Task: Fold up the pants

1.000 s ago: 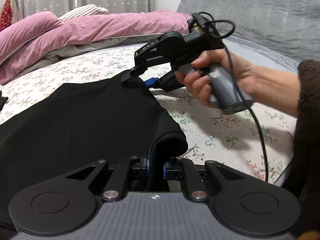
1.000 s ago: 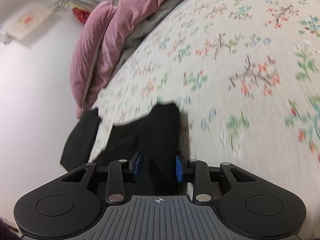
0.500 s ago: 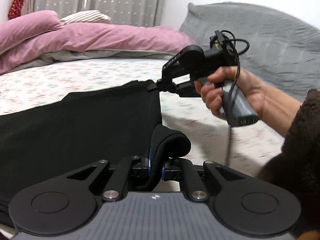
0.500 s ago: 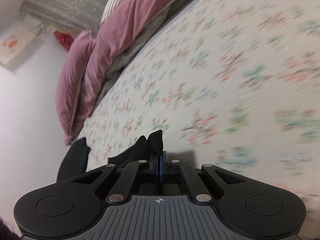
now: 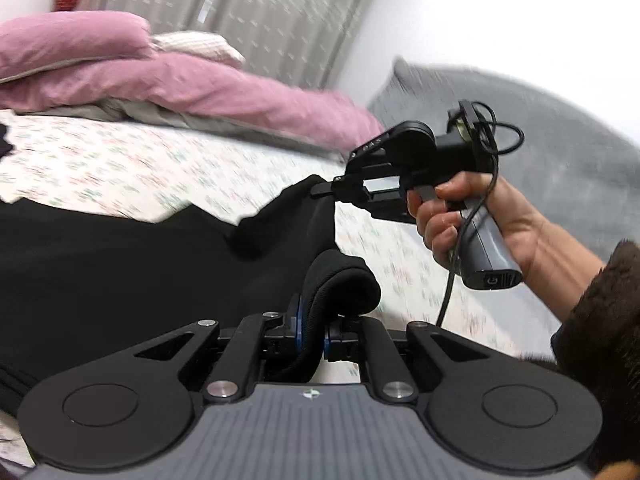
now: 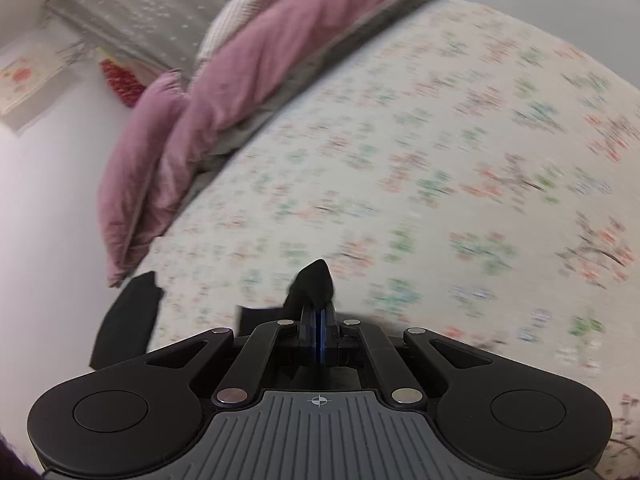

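A: What fills the view, biggest thing first?

B: The bed (image 6: 440,168), with its floral sheet, spreads out ahead of both sets of jaws. Along its far edge, well beyond the jaws, lies a pink duvet (image 5: 224,92) with a pink pillow (image 5: 68,44) on it, and a grey blanket (image 5: 560,152) is off to the right

A: And the pants?

B: The black pants (image 5: 120,264) lie across the bed to the left of the left jaws, one thick rolled edge rising up between them. A separate corner is lifted off the sheet farther ahead

A: How do the left jaws stand?

B: The left gripper (image 5: 312,332) has its jaws pinching that rolled edge, fabric bulging out just above the pads

A: The right ones?

B: The right gripper (image 6: 320,320) has its jaws pressed together on a thin peak of black fabric (image 6: 314,280) that pokes out just past the tips. From the left wrist camera the same gripper (image 5: 328,190) bites the raised corner, held in the person's right hand (image 5: 480,220), a dark fuzzy sleeve (image 5: 600,312) behind it

A: Anything small?

B: A black cable (image 5: 472,216) loops down from the handle, hanging below the hand
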`<state>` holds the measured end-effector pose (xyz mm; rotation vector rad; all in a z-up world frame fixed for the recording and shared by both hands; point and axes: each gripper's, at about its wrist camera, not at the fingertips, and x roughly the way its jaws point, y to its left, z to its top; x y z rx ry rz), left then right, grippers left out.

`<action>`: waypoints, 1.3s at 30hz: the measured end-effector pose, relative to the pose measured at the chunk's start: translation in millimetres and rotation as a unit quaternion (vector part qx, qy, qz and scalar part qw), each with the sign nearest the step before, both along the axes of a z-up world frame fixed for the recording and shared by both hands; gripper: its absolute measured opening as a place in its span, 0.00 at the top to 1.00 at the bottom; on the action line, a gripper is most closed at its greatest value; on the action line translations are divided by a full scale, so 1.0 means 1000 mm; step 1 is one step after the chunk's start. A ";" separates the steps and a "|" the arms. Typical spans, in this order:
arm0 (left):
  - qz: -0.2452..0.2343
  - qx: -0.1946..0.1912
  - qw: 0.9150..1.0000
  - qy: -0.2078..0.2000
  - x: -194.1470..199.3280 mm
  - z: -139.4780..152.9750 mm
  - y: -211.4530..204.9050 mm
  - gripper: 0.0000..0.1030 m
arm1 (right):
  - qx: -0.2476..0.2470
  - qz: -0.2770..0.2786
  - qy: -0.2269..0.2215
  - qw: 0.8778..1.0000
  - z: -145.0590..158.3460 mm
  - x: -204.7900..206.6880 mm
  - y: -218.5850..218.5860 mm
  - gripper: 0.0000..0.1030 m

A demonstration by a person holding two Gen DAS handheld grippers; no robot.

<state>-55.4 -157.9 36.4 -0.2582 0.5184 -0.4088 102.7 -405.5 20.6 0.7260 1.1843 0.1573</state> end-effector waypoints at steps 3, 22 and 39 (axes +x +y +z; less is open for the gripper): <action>0.035 -0.029 0.999 -0.006 -0.004 0.009 0.030 0.80 | 0.010 0.028 -0.015 0.999 0.021 0.020 0.037 0.99; 0.299 -0.134 0.941 0.079 -0.028 -0.011 0.230 0.79 | 0.037 0.185 0.011 0.982 -0.014 0.063 0.352 0.99; 0.286 -0.077 0.948 0.119 -0.015 0.001 0.282 0.47 | 0.033 0.189 -0.034 0.981 -0.003 0.061 0.360 0.47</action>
